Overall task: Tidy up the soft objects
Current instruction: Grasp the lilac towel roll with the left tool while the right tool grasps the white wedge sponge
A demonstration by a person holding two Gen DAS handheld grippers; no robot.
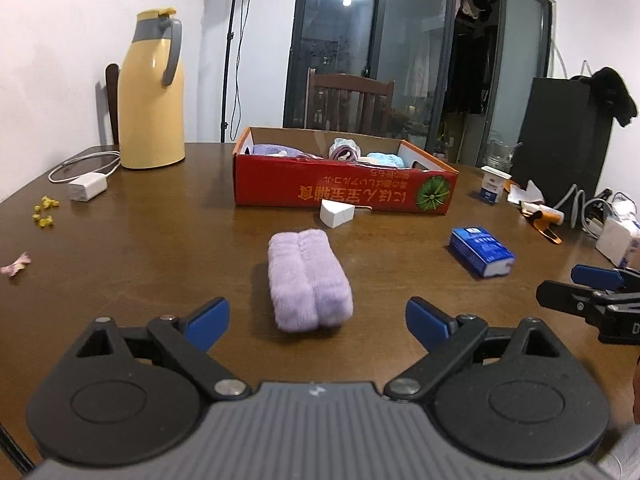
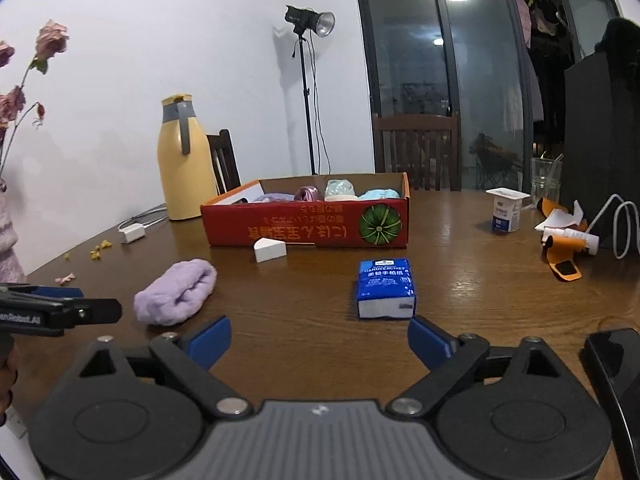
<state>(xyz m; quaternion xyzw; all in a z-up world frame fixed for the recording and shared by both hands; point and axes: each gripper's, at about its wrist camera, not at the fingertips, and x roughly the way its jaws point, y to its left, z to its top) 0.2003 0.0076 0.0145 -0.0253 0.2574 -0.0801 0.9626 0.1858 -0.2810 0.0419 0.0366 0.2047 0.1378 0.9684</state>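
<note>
A folded lilac fluffy towel (image 1: 308,280) (image 2: 176,296) lies on the brown table, just ahead of my left gripper (image 1: 318,322). That gripper is open, its blue pads apart on either side of the towel's near end without touching it. A blue tissue pack (image 2: 386,288) (image 1: 482,252) lies just beyond my right gripper (image 2: 320,342), which is open and holds nothing. Behind both stands a red cardboard box (image 1: 344,190) (image 2: 308,226) with several rolled soft cloths inside. Each gripper shows at the edge of the other's view.
A white wedge block (image 1: 337,213) sits in front of the box. A yellow thermos (image 1: 154,92) and a white charger (image 1: 87,186) stand far left. A yogurt cup (image 2: 506,210), glass, cables and an orange-and-white item (image 2: 566,248) crowd the right. A dark object (image 2: 612,364) lies near right.
</note>
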